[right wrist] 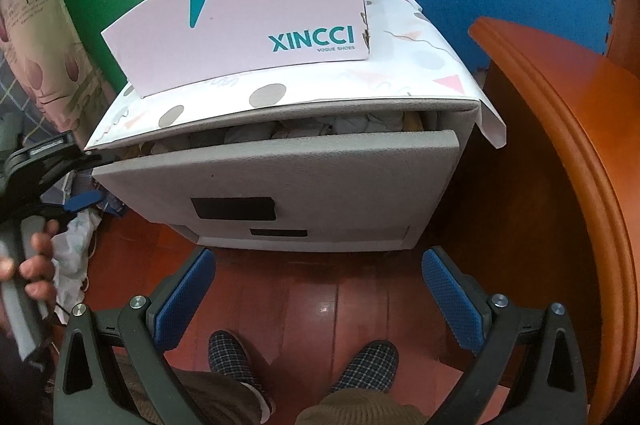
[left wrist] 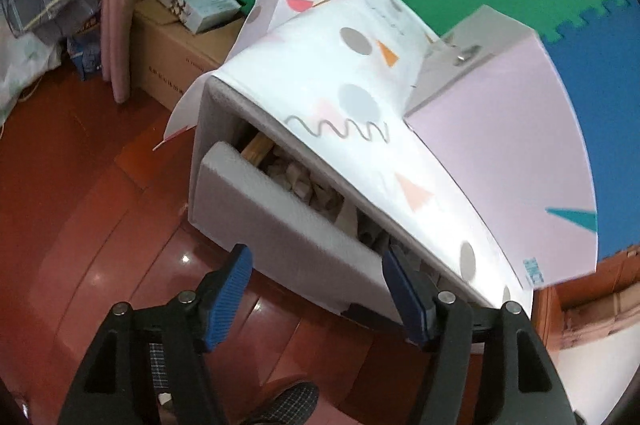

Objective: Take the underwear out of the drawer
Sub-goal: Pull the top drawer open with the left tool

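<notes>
A grey fabric drawer (right wrist: 280,181) stands partly pulled out of a small cabinet topped with patterned paper (left wrist: 332,77). Pale folded underwear (right wrist: 256,133) shows in the gap behind the drawer front; it also shows in the left wrist view (left wrist: 308,185). My left gripper (left wrist: 316,289) is open, its jaws straddling the drawer front's top edge (left wrist: 288,209) at the left corner; it also shows in the right wrist view (right wrist: 76,181). My right gripper (right wrist: 320,297) is open and empty, held low in front of the drawer above the floor.
A pink XINCCI shoe box (right wrist: 248,21) lies on the cabinet top. A wooden table edge (right wrist: 568,153) curves close on the right. Cardboard boxes (left wrist: 176,41) and a curtain (left wrist: 116,5) stand to the left. My slippered feet (right wrist: 304,361) rest on the red floor.
</notes>
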A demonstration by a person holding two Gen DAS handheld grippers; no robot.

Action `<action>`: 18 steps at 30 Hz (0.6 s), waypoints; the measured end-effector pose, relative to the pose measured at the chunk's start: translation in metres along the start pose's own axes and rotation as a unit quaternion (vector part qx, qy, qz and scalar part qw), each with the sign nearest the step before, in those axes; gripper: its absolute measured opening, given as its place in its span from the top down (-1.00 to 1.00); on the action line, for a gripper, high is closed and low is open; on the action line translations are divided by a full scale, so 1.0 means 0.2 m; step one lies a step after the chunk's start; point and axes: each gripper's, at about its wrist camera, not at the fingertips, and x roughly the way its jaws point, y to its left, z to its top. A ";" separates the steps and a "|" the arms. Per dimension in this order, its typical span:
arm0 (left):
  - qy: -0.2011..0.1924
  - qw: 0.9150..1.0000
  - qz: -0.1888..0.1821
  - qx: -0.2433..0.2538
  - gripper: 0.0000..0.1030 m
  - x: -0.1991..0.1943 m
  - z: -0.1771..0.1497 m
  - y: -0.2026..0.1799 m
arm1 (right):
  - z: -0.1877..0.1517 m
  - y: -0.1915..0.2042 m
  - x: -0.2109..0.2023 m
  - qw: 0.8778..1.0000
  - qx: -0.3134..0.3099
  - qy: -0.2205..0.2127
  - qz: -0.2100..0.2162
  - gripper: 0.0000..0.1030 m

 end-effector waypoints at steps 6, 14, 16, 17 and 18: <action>0.012 0.999 0.001 -0.032 -0.42 0.10 0.02 0.06 | 0.00 -0.02 0.01 1.000 0.006 0.002 0.004 -0.99; 0.001 0.998 0.009 -0.054 -0.78 0.17 0.02 0.09 | 0.00 -0.02 0.01 1.000 0.009 0.004 0.006 -0.99; -0.004 0.998 0.015 -0.053 -0.96 0.18 0.01 0.10 | 0.00 -0.02 0.01 1.000 0.010 0.004 0.007 -0.99; -0.001 0.998 0.013 -0.060 -1.00 0.20 0.01 0.11 | 0.00 -0.02 0.01 1.000 0.011 0.004 0.007 -0.99; 0.003 0.998 0.003 -0.065 -1.00 0.21 0.01 0.13 | 0.00 -0.02 0.01 1.000 0.011 0.004 0.006 -0.99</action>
